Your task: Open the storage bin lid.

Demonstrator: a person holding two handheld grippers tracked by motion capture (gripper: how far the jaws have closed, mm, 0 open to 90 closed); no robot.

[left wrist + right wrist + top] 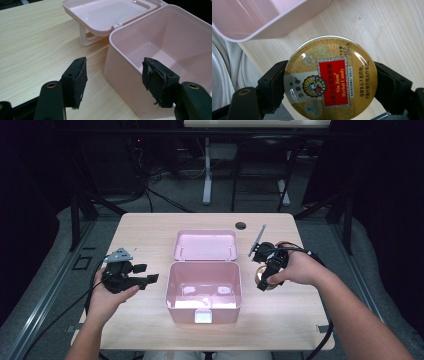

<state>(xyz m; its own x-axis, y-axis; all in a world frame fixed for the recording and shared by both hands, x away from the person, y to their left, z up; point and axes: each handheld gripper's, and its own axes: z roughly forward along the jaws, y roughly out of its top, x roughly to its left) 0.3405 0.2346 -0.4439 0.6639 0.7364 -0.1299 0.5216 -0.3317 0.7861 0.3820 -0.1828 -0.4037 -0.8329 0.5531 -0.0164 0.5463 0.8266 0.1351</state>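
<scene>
The right gripper (329, 82) is clamping the round candy tin (330, 80) by its rim between its jaws, beside the open pink box (203, 292). Slippage risk: smooth curved rim. The left gripper (115, 82) is idling, jaws released.

A light wooden table (145, 227) holds a pink box (203, 292) in the middle. The box's lid (205, 245) is flipped open and rests on the table behind it. A small round hole (240, 225) sits near the far edge.
</scene>
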